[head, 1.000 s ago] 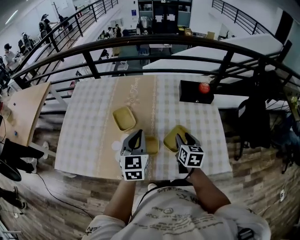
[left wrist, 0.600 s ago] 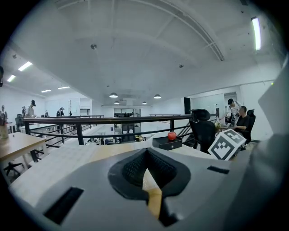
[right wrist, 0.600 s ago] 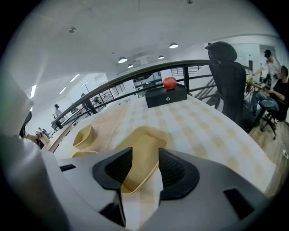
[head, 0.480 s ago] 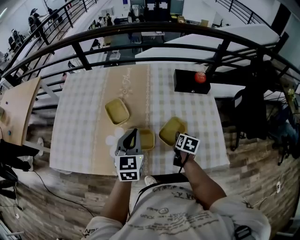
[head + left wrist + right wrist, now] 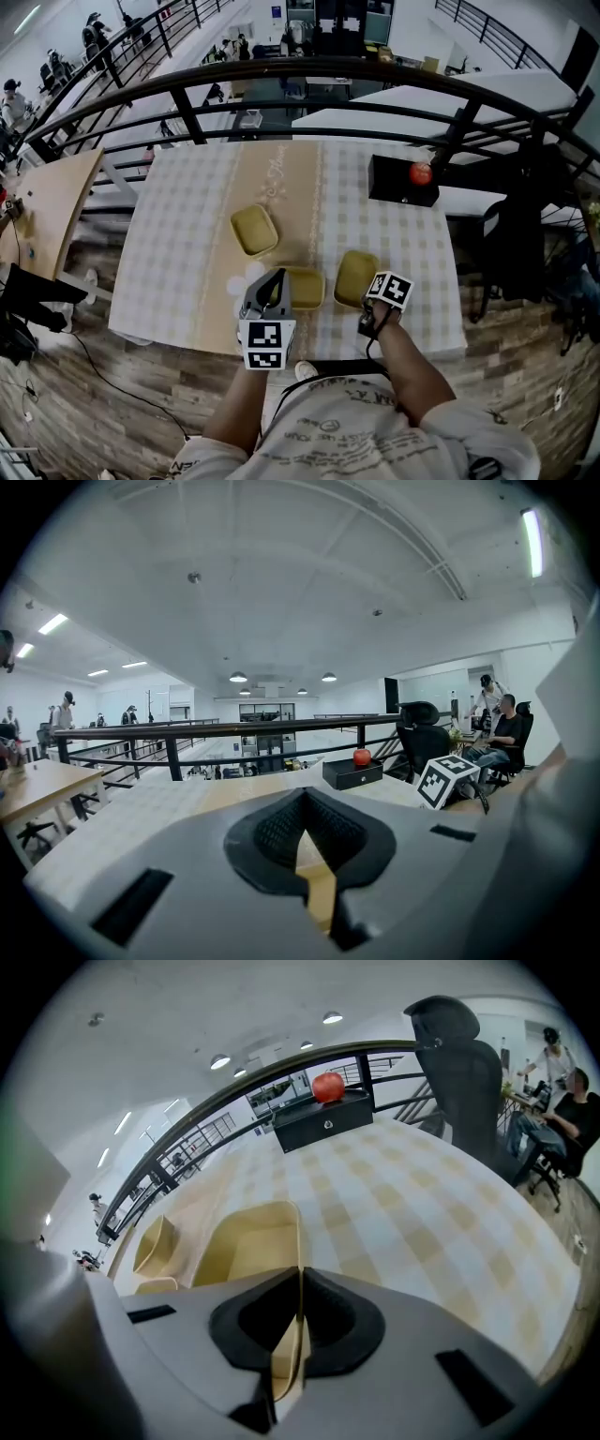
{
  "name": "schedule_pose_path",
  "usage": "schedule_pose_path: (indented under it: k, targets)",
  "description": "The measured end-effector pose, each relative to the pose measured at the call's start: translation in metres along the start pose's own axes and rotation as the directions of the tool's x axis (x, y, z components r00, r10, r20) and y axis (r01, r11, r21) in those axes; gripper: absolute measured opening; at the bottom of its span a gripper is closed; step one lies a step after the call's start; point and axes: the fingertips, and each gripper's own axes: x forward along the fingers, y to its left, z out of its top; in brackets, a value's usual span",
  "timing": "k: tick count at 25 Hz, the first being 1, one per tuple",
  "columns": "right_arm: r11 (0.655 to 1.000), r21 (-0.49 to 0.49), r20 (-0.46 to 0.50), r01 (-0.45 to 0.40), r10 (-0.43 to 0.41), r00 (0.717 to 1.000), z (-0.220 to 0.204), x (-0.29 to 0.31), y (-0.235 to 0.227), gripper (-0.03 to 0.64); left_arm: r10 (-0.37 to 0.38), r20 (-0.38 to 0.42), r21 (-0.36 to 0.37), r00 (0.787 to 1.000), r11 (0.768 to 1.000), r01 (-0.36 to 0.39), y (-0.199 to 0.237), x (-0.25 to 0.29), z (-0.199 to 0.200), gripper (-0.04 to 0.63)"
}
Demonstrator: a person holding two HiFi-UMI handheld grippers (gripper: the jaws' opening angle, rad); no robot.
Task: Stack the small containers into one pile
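Three unstacked: far container (image 5: 254, 230), middle container (image 5: 302, 287), right container (image 5: 355, 277).
Right gripper (image 5: 300, 1277): lowered, jaws just closed, now pinching the right container's near rim, on the person's side of the black box (image 5: 401, 183).
Left gripper (image 5: 298, 810): pressed together, apparently on the middle container's rim.
Meaning: ready to lift and nest.

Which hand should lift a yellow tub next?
Right. The right gripper has just closed its jaws on the rim of the right-hand container; the left gripper hovers shut by the middle container, gripping nothing.

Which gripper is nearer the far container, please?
Left. The left gripper, by the middle container, is just before the far container; the right gripper, farther off, has just closed on the right container.
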Motion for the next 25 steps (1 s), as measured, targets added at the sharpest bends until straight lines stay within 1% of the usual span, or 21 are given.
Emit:
schedule_pose_path:
  k: [7,11,14,16,18,20,23,25]
  targets:
    - [0.997,-0.062,0.062,-0.041,0.044,0.997,0.022,-0.013,0.017,0.011,0.009,0.014,-0.006,1.000,1.000,-0.009,0.006,0.000,0.002,0.006]
    - [0.991,-0.112,0.117,-0.072,0.085,0.990,0.043,-0.028,0.033,0.011,0.007,0.027,-0.012,1.000,1.000,-0.006,0.006,-0.003,0.005,0.006]
    - [0.981,-0.162,0.159,-0.104,0.130,0.979,0.061,-0.044,0.051,0.010,0.020,0.029,-0.014,0.999,1.000,-0.020,0.009,-0.007,0.006,0.006]
    - [0.968,-0.203,0.172,-0.145,0.180,0.969,0.070,-0.052,0.069,0.009,0.030,0.031,-0.018,0.999,0.999,-0.030,0.012,-0.009,0.005,0.006]
    - [0.941,-0.268,0.167,-0.206,0.256,0.952,0.077,-0.060,0.091,0.010,0.039,0.034,-0.022,0.999,0.999,-0.039,0.014,-0.011,0.005,0.006]
    - [0.899,-0.353,0.152,-0.260,0.329,0.932,0.082,-0.067,0.116,0.009,0.049,0.038,-0.023,0.998,0.999,-0.048,0.016,-0.014,0.005,0.006]
    - [0.817,-0.471,0.108,-0.332,0.427,0.898,0.083,-0.076,0.155,0.009,0.067,0.038,-0.029,0.997,0.997,-0.066,0.021,-0.021,0.002,0.006]
    - [0.752,-0.544,0.060,-0.374,0.479,0.876,0.078,-0.082,0.179,0.009,0.084,0.034,-0.035,0.996,0.996,-0.083,0.026,-0.028,-0.002,0.006]
